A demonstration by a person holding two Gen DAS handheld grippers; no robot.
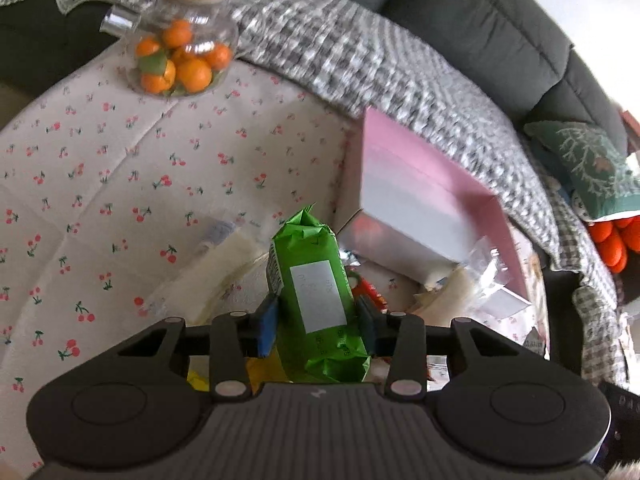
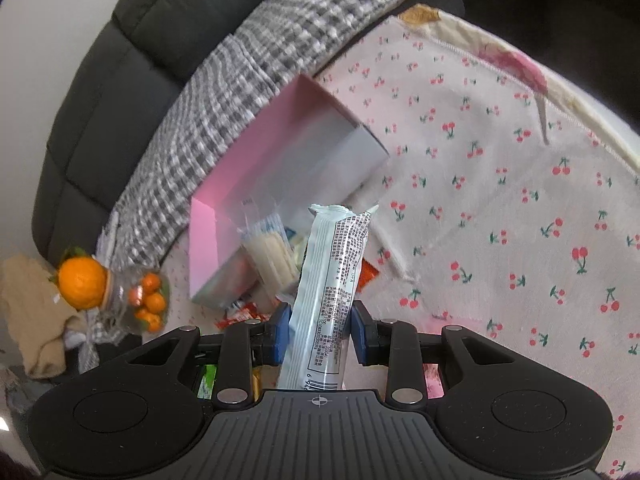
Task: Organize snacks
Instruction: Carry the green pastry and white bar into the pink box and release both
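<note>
My left gripper (image 1: 318, 320) is shut on a green snack packet (image 1: 312, 280) with a white label, which stands upright between the blue pads above the cherry-print tablecloth (image 1: 120, 184). My right gripper (image 2: 320, 328) is shut on a long white snack bar packet (image 2: 336, 256) with printed text, its end pointing away. Just beyond both packets lies an open pink box (image 1: 432, 200) (image 2: 256, 168) with a pale inside, tipped on its side. Clear-wrapped pale snacks (image 1: 216, 272) (image 2: 272, 252) and red wrappers (image 1: 368, 292) lie on the cloth by the box mouth.
A glass jar of small oranges (image 1: 180, 56) (image 2: 140, 300), topped by a big orange, stands at the table's far edge. A grey checked blanket (image 1: 360, 52) covers a dark sofa (image 1: 500, 20) behind the table. A green cushion (image 1: 588, 164) lies at the right.
</note>
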